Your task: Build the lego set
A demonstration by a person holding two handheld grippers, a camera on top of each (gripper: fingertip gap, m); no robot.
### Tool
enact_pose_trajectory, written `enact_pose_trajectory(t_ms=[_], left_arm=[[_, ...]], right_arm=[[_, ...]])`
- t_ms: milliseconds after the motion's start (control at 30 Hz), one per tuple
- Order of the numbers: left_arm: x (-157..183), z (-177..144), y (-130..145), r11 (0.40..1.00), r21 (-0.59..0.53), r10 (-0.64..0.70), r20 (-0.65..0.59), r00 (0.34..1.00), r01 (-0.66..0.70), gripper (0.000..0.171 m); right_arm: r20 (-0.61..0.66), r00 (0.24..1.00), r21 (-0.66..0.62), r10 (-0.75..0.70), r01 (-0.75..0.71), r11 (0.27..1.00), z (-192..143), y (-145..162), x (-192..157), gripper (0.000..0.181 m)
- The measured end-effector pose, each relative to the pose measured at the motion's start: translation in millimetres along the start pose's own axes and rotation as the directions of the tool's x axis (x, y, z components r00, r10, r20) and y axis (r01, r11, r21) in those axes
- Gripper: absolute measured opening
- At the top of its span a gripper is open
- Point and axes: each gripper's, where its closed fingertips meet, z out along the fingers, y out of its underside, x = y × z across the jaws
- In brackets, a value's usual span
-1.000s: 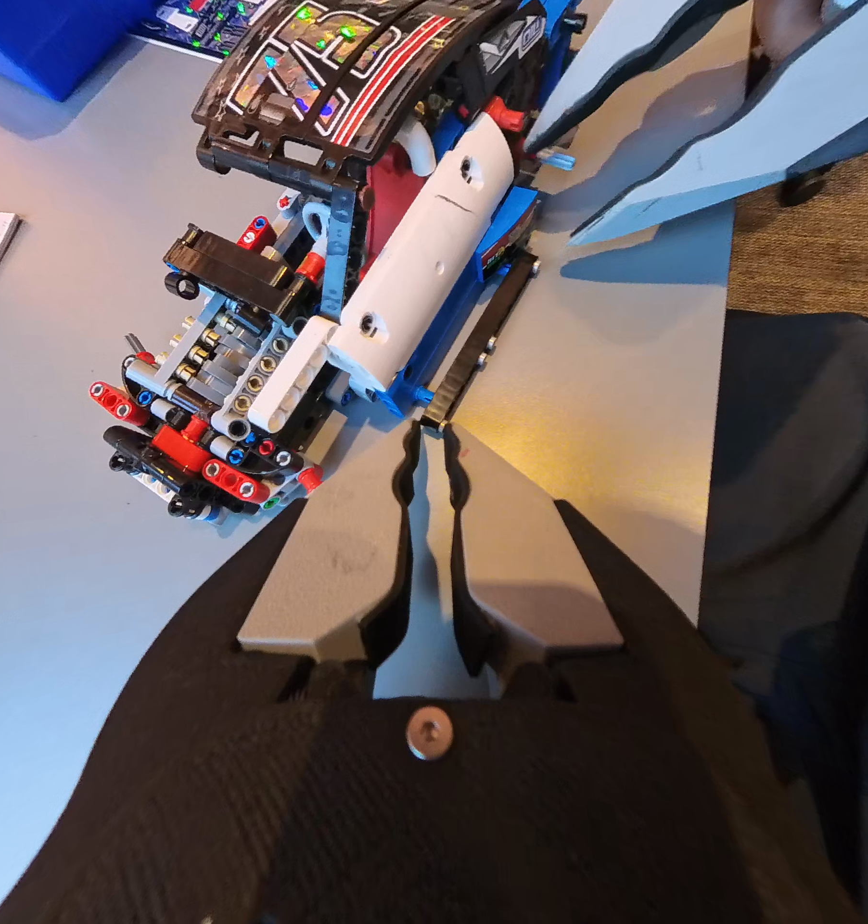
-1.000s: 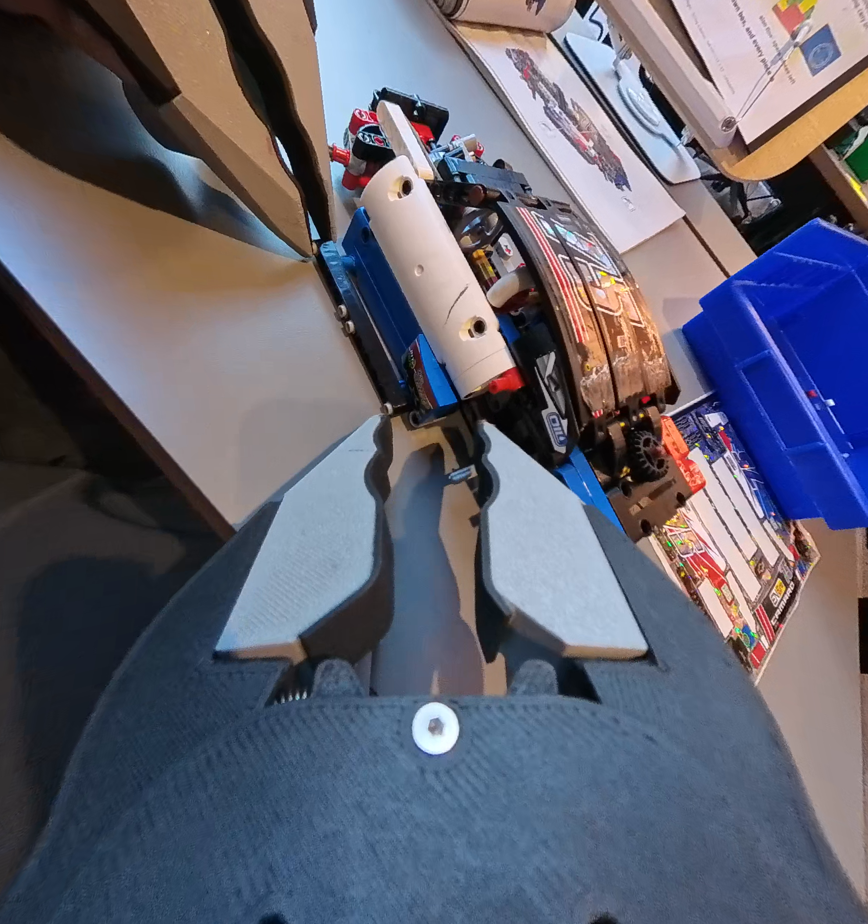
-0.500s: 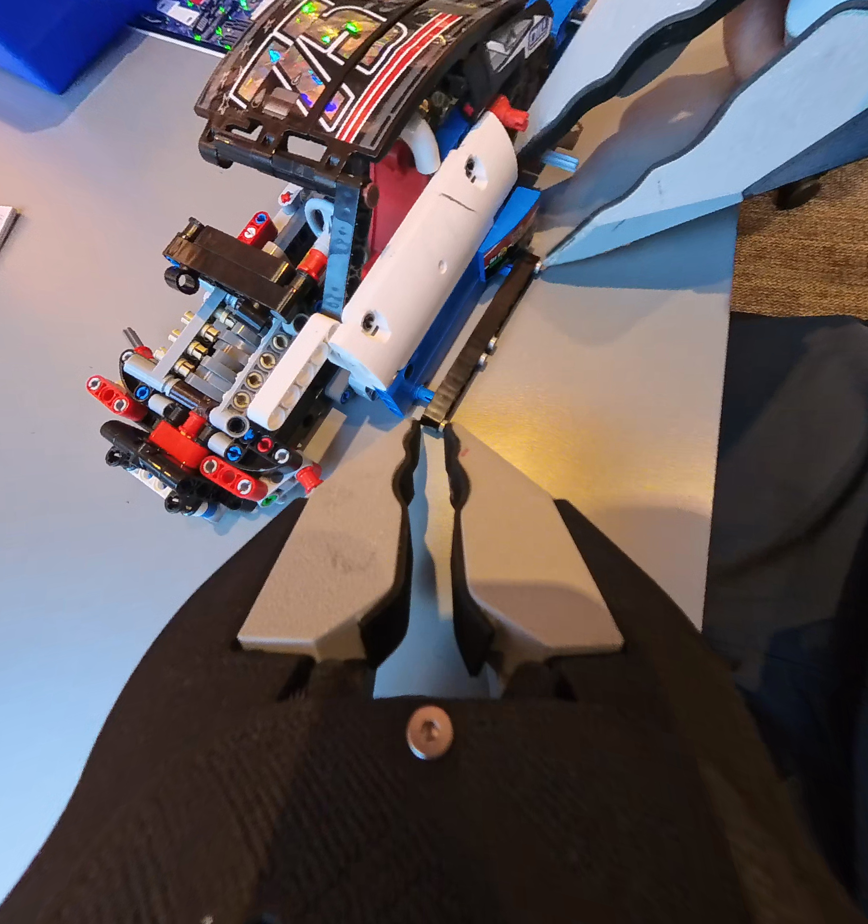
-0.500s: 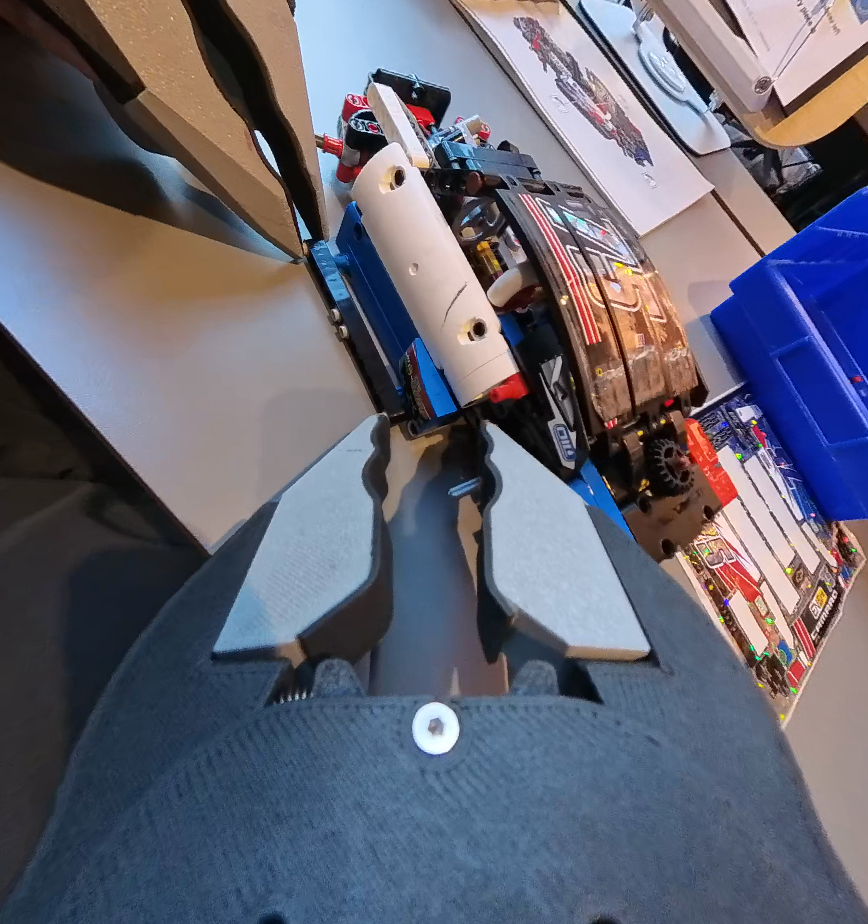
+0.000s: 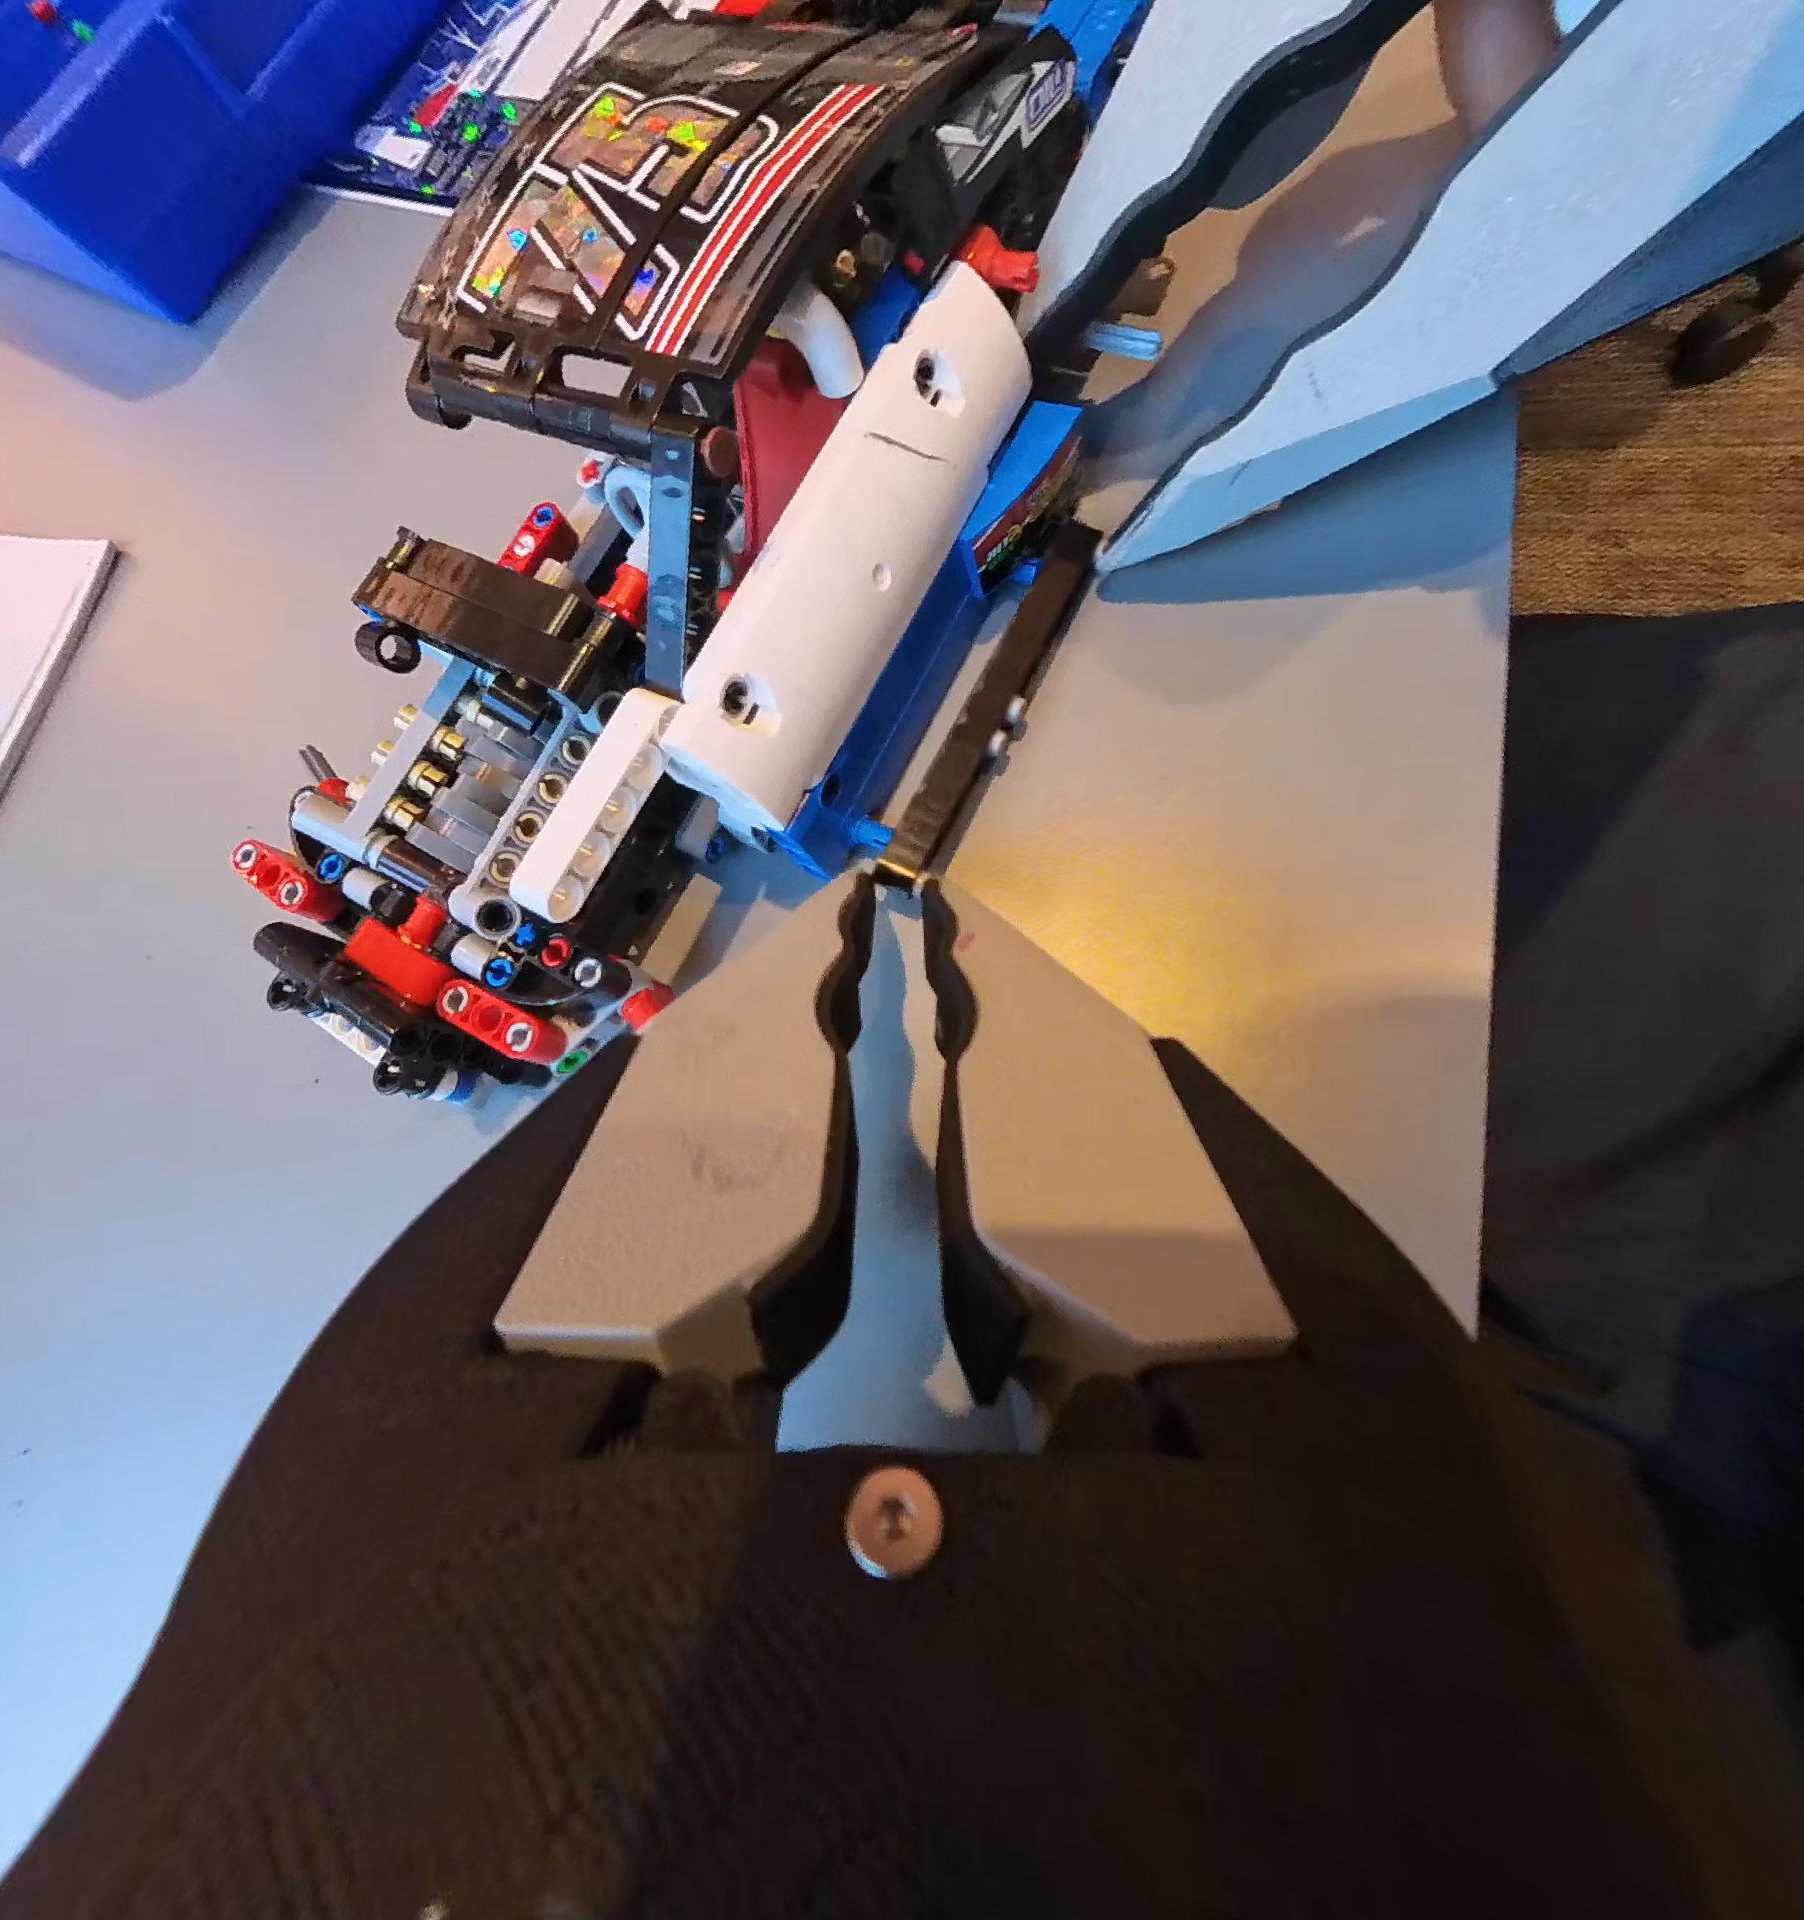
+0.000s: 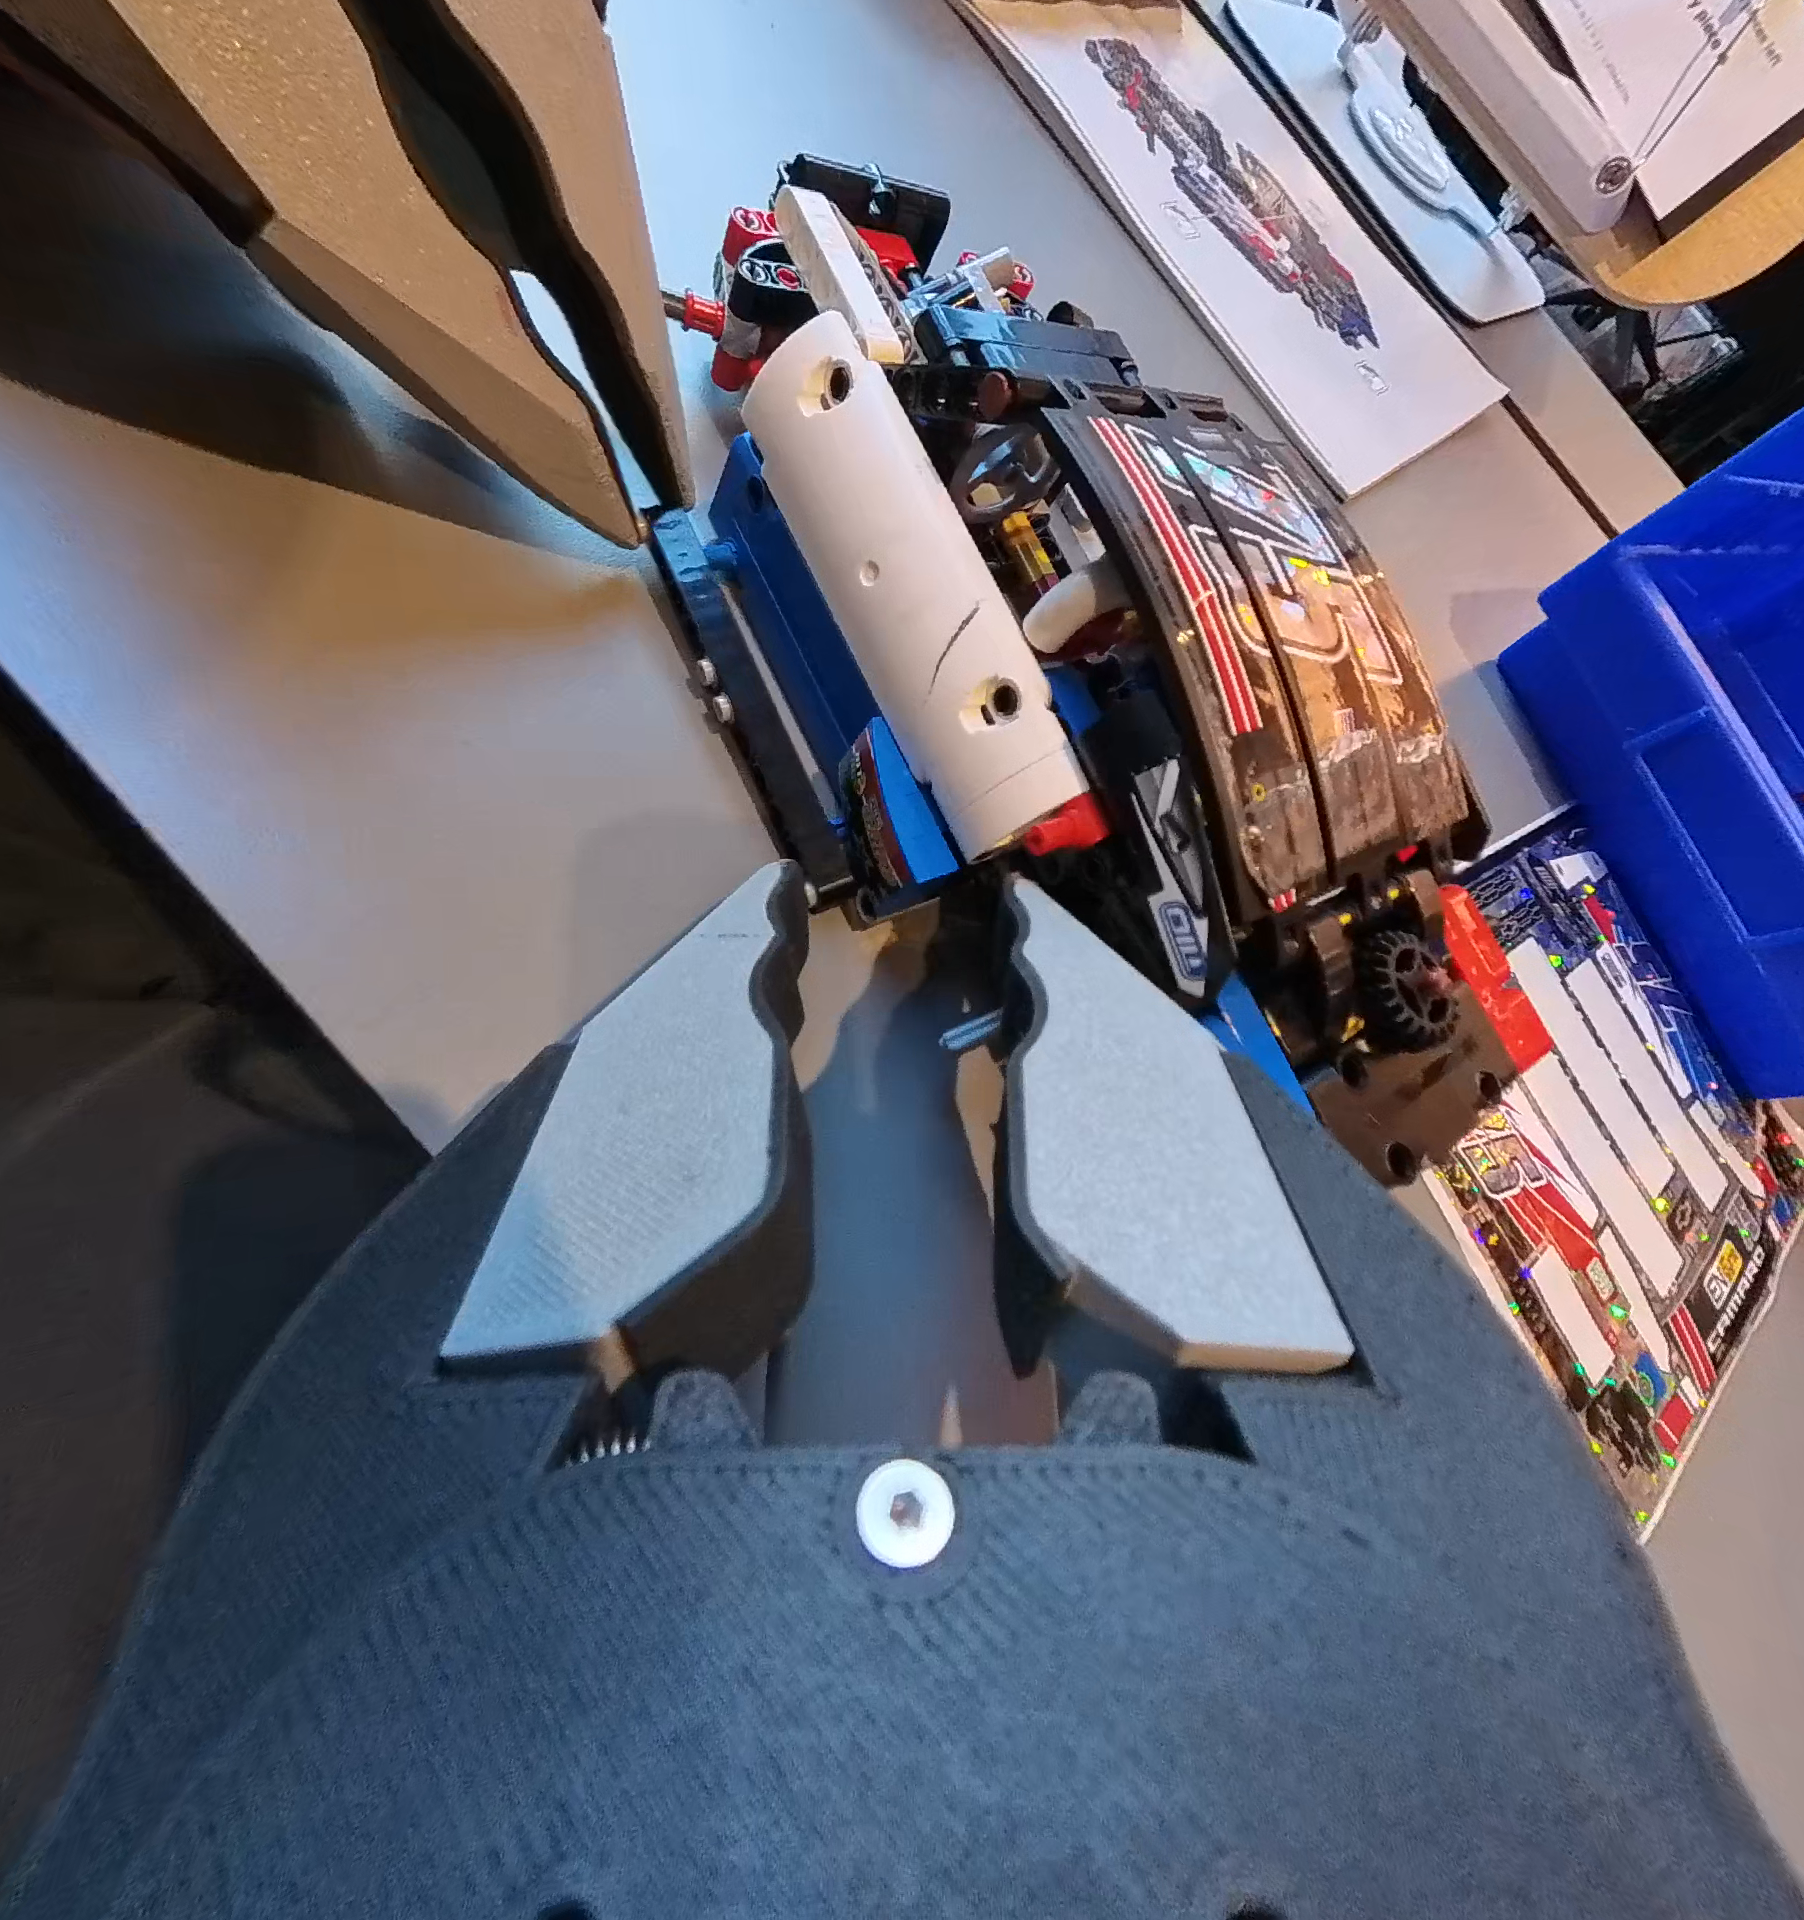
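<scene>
A part-built lego car lies on its side on the grey table. It has a white side panel, a blue sill and a black stickered roof. It also shows in the right wrist view. A long black beam runs along its underside edge. My left gripper is shut on the near end of that beam. My right gripper straddles the car's other end, its jaws closed on the blue sill and the beam's far end. A small grey pin sits by its right finger.
A blue bin and a sticker sheet lie beyond the car. An instruction sheet lies farther back. A white sheet lies at the left. The table edge is close, with a person's dark clothing past it. The tips of one gripper are about 9 cm away from the tips of the other.
Both grippers keep their hold. The car has shifted and tipped slightly between them, and the blue bin has come further into the left wrist view.
</scene>
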Motion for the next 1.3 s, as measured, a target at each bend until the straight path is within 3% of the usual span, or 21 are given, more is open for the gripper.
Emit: enact_pose_trajectory(t_ms=[933, 1100, 1233, 1300], left_arm=[[-9.5, 5.4, 3.1, 0.995, -0.029, -0.098, -0.02, 0.995, 0.097, 0.006], [-10.7, 4.5, 2.8, 0.993, -0.023, -0.115, -0.023, 0.993, 0.114, 0.024], [-9.5, 4.5, 3.8, 0.987, -0.031, -0.159, -0.068, 0.985, 0.158, 0.026], [-6.0, 4.8, 3.8, 0.983, -0.038, -0.184, -0.115, 0.976, 0.181, 0.02]], right_arm=[[0.021, 1.0, -0.069, 0.02, -0.018, 0.997, 9.9, -1.5, 2.2, 0.031], [0.017, 1.0, -0.065, 0.019, -0.018, 0.998, 9.7, -1.2, 2.2, 0.031], [0.016, 1.0, -0.063, 0.016, -0.015, 0.998, 9.7, -1.1, 2.1, 0.03], [0.018, 1.0, -0.063, 0.016, -0.015, 0.998, 9.7, -1.0, 2.1, 0.03]])
